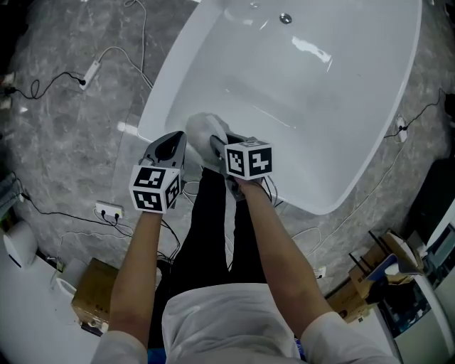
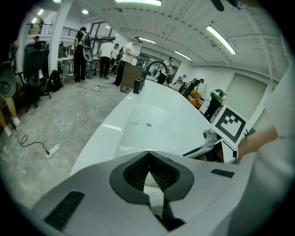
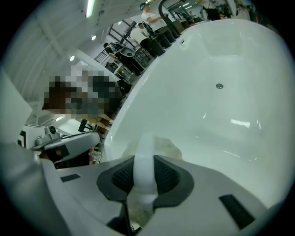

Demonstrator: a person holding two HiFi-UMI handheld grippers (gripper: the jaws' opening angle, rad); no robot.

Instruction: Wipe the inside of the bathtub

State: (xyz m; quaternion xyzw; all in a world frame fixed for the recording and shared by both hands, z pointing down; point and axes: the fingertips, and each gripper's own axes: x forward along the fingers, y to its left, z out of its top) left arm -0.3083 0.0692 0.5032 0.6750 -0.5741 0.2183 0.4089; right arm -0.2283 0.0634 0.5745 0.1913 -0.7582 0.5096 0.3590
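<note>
A grey, marbled stone floor (image 1: pixel 64 121) fills the surroundings, strewn with thin pale cables (image 1: pixel 121 53), a white power strip (image 1: pixel 108 211) and a brown cardboard box (image 1: pixel 96 288) near the lower left of the head view. On it stands the bathtub (image 1: pixel 320 121), a large glossy white shell with a rounded rim and smooth sloping walls that catch bright glints; its long hollow stretches away in the left gripper view (image 2: pixel 152 115) and curves broadly in the right gripper view (image 3: pixel 221 55). A person (image 1: pixel 213 313) in a white top and black trousers stands at the near end of the tub, bare forearms reaching forward. The left gripper (image 1: pixel 178 138), matt grey plastic with ribbed black pads, hangs over the near rim with its jaws drawn together at the tips and nothing between them (image 2: pixel 148 171). Just beside it, the right gripper (image 1: pixel 217 149) bears a cube with black-and-white square markers (image 1: pixel 249 158) and is clamped on the cloth (image 1: pixel 206 130), a soft, crumpled whitish wad lying on the tub's near rim; a smooth white fold of the cloth (image 3: pixel 144 161) runs up between the ribbed pads of this gripper (image 3: pixel 145 170). Far down the tub sits a small round metal drain fitting (image 1: pixel 285 18).
</note>
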